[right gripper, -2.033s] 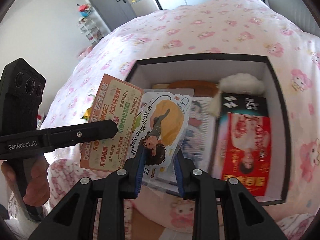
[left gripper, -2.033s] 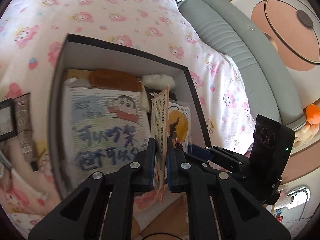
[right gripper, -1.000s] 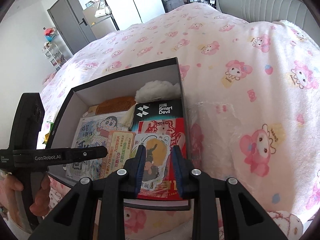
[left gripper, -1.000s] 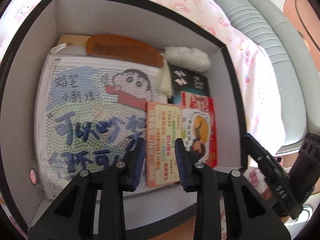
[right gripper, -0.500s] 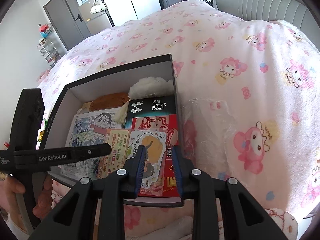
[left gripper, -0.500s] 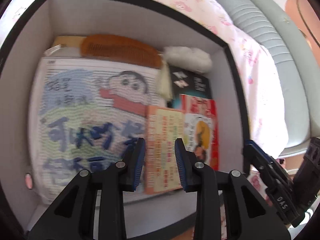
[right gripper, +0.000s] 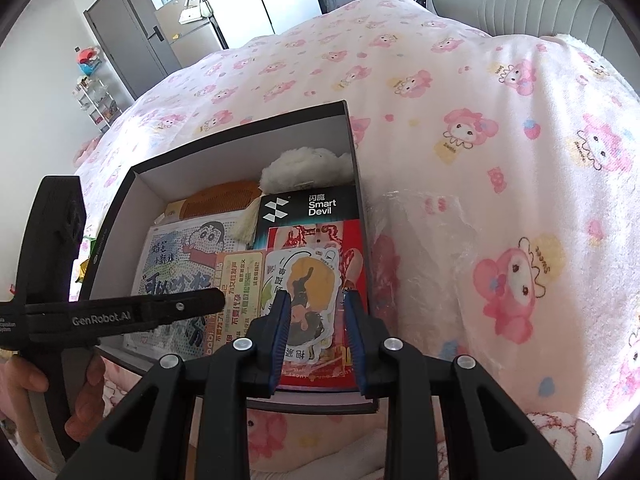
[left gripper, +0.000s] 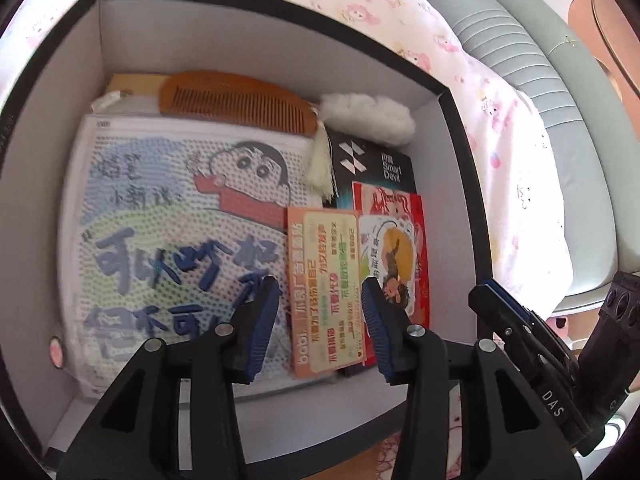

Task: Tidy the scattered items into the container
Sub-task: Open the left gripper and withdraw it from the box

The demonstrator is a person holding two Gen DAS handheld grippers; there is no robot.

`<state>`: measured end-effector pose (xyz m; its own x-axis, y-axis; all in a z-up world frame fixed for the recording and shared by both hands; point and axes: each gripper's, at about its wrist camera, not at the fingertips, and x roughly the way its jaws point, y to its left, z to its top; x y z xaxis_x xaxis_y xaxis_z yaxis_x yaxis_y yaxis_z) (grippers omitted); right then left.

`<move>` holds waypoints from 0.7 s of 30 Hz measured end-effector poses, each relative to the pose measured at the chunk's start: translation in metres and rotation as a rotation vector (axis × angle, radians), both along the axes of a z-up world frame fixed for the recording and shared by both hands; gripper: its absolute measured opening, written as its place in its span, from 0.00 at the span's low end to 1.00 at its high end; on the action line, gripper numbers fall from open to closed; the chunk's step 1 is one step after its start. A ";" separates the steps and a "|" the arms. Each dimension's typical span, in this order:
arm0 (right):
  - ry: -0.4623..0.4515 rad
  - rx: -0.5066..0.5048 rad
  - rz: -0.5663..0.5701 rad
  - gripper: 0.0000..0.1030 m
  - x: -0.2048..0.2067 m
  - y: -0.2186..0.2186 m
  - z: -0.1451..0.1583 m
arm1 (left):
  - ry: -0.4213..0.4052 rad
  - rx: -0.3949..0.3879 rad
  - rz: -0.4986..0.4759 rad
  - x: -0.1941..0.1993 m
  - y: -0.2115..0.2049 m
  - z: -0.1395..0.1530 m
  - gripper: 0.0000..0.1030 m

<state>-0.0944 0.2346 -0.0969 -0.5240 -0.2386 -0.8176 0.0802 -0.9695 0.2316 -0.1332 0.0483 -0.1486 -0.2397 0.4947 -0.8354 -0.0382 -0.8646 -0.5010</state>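
Pink cartoon-print bedding [left gripper: 400, 20] covers the bed on which my work sits, with a grey padded headboard [left gripper: 520, 60] to one side.

Left wrist view: I am looking down into the black-rimmed box [left gripper: 260, 12] with pale inner walls. It already holds a large cartoon pouch [left gripper: 172, 216], a wooden comb [left gripper: 236, 102] along its far edge, a white fluffy puff [left gripper: 368, 118], a black packet [left gripper: 376, 168], a red card [left gripper: 400, 204], an orange leaflet [left gripper: 324, 288] and a sticker of a figure [left gripper: 394, 264]. The leaflet lies flat on the pouch, just beside the sticker. My left claw [left gripper: 320, 320] hangs above the leaflet with its jaws spreading; the pads stand either side of it without pressing, so I judge it released. The other claw's tip shows at the lower right, outside the box wall.

Right wrist view: the same box [right gripper: 240, 128] sits on the bedding [right gripper: 480, 100]. My right claw [right gripper: 314, 328] is nearly pressed together, with a narrow gap; nothing is pinched, and the sticker [right gripper: 308, 276] lies in the box below it. A piece of clear plastic wrap [right gripper: 432, 248] rests on the bedding just beside the box, apart from the claw. A hand [right gripper: 86, 396] holds the left claw's handle at the lower left.

Assessment: most items appear stowed. The wrap looks like the remaining piece; what lies beyond these views I cannot tell.
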 end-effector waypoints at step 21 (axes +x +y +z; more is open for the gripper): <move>0.022 0.014 0.007 0.24 0.002 -0.009 0.011 | 0.091 0.032 -0.060 0.028 -0.017 0.025 0.36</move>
<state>-0.0926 0.2259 -0.0863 -0.5406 -0.2313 -0.8088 0.0920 -0.9719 0.2165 -0.1056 0.0318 -0.1236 -0.2827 0.5365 -0.7951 -0.1360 -0.8430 -0.5205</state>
